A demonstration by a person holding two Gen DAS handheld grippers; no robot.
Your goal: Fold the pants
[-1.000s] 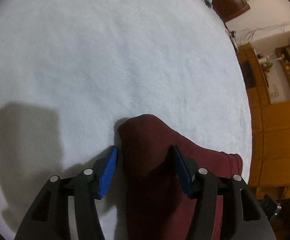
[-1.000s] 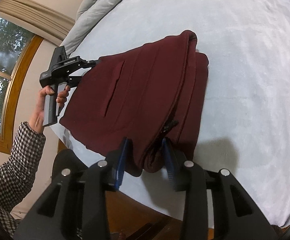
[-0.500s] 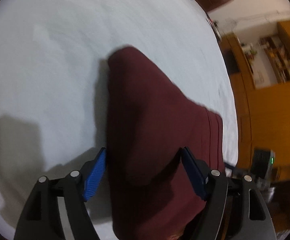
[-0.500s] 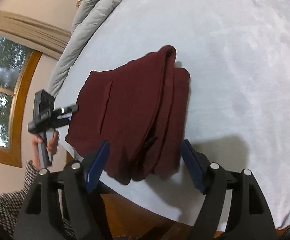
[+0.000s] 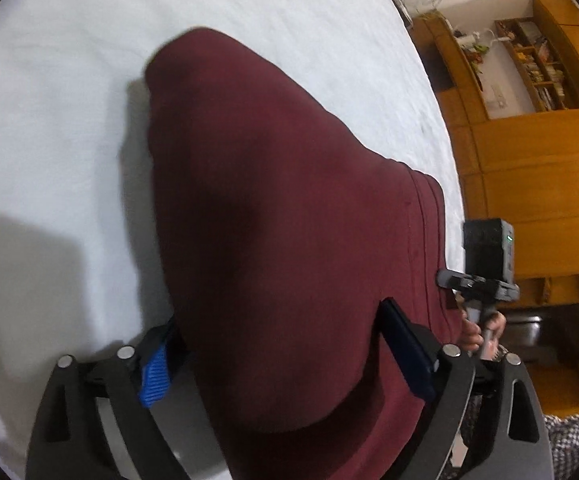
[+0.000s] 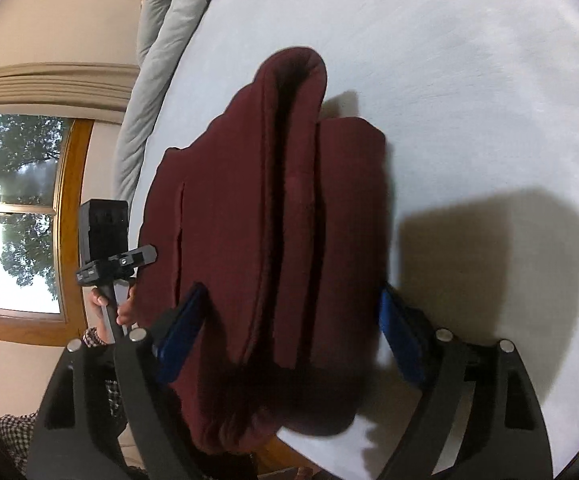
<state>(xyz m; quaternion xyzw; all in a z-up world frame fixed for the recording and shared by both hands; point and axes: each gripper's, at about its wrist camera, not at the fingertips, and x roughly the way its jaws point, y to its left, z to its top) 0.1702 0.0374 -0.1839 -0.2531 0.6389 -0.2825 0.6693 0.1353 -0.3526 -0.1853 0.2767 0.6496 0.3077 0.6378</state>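
Observation:
Dark red pants (image 5: 273,208) lie folded into a thick bundle on the white bed sheet (image 5: 57,92). In the right wrist view the pants (image 6: 289,208) show stacked folds along one edge. My left gripper (image 5: 281,344) is open, its blue-padded jaws wide on either side of the bundle's near end. My right gripper (image 6: 289,328) is open too, its jaws astride the other end of the pants at the bed's edge. Neither gripper pinches the cloth. Each view shows the other gripper held in a hand beyond the pants.
A grey duvet (image 6: 161,40) is bunched along the far side of the bed. A window (image 6: 9,216) is in the wall behind. Wooden cabinets and shelves (image 5: 529,120) stand past the bed's edge.
Both grippers opened wide and let go of the pants. The bundle now rests on the bed between the jaws, and both cameras have come closer to it.

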